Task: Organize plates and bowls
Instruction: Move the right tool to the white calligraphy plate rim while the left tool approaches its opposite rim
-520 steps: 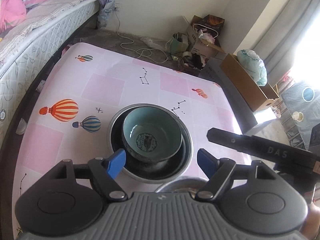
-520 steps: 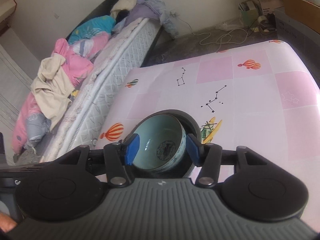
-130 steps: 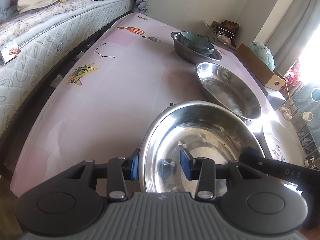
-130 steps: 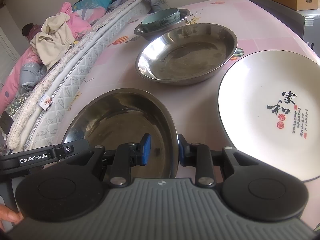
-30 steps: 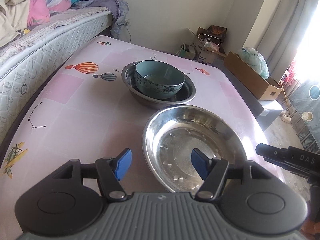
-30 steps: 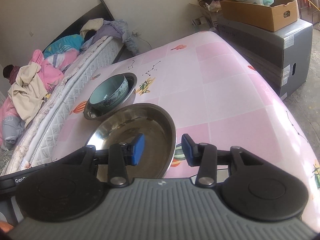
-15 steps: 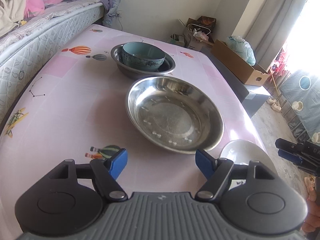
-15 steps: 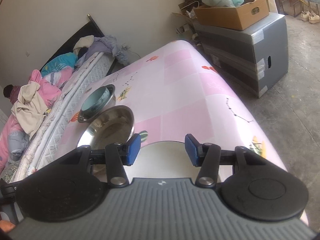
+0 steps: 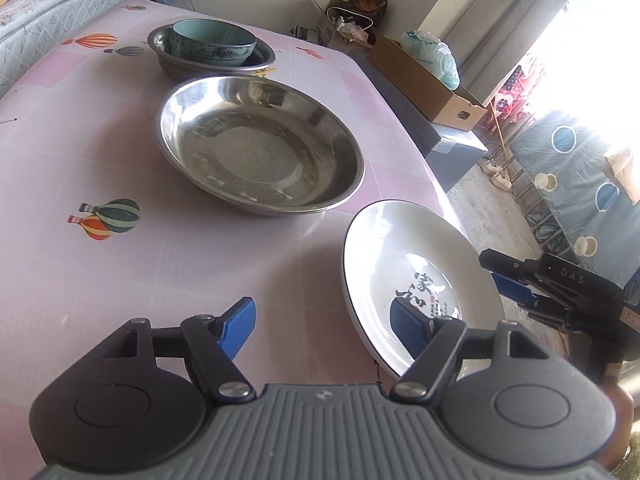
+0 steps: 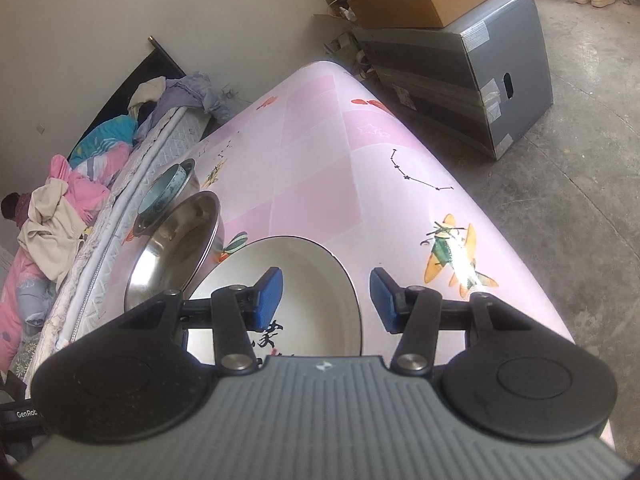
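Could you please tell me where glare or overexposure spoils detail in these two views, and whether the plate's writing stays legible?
Left wrist view: the window at top right is blown out white, and sheen washes over the white plate, though its black characters remain readable. Right wrist view: a bright glare patch sits on the tablecloth over the airplane print; the plate's characters are partly hidden behind the right tool.

left claw (image 9: 322, 326): ribbed grey housing, two black round hubs, black linkage arms with silver screws, blue pads. right claw (image 10: 326, 300): identical build, same blue pads; its side casing reads "das" in white in the left wrist view.
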Available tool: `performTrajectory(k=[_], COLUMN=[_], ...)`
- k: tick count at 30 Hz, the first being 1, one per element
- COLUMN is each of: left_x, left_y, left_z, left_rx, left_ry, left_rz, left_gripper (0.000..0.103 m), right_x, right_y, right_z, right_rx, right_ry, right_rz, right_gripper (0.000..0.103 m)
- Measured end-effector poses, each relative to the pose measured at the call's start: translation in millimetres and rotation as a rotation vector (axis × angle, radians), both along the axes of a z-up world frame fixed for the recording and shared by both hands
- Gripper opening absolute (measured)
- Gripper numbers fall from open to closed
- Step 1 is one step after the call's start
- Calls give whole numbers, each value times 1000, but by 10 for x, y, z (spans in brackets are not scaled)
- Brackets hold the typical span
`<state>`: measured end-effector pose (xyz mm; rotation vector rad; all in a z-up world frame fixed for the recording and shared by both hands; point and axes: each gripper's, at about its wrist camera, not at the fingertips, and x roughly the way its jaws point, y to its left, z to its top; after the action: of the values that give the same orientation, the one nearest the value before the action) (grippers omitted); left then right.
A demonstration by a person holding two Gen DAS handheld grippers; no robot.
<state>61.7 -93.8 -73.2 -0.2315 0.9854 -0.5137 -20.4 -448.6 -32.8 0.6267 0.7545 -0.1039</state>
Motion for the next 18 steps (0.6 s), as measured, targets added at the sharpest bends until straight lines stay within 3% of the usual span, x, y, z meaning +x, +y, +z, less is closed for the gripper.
performTrajectory(k=[7,12,15,17,18], left_x=[62,102,113,120,121], left_y=[-202,-345,-394,-417,-428], left_z=[-104,-184,-193,-208,-214], left_rx=[1,12,21,18,17], left_ry=[18,20,8,11,15], left_rz=[-22,-44,-53,-64,-71], left_gripper=[67,59,50,37,34], right_x=[73,146,184,207,216], right_y=[31,47,81,102,113], right_z=[-90,-161,-165,-160,-159], right_rx=[24,25,2,-17,-19], right_ry=[10,22,22,28,30], right_rz=[38,59,77,88,93], right_gripper=[45,37,35,34,33])
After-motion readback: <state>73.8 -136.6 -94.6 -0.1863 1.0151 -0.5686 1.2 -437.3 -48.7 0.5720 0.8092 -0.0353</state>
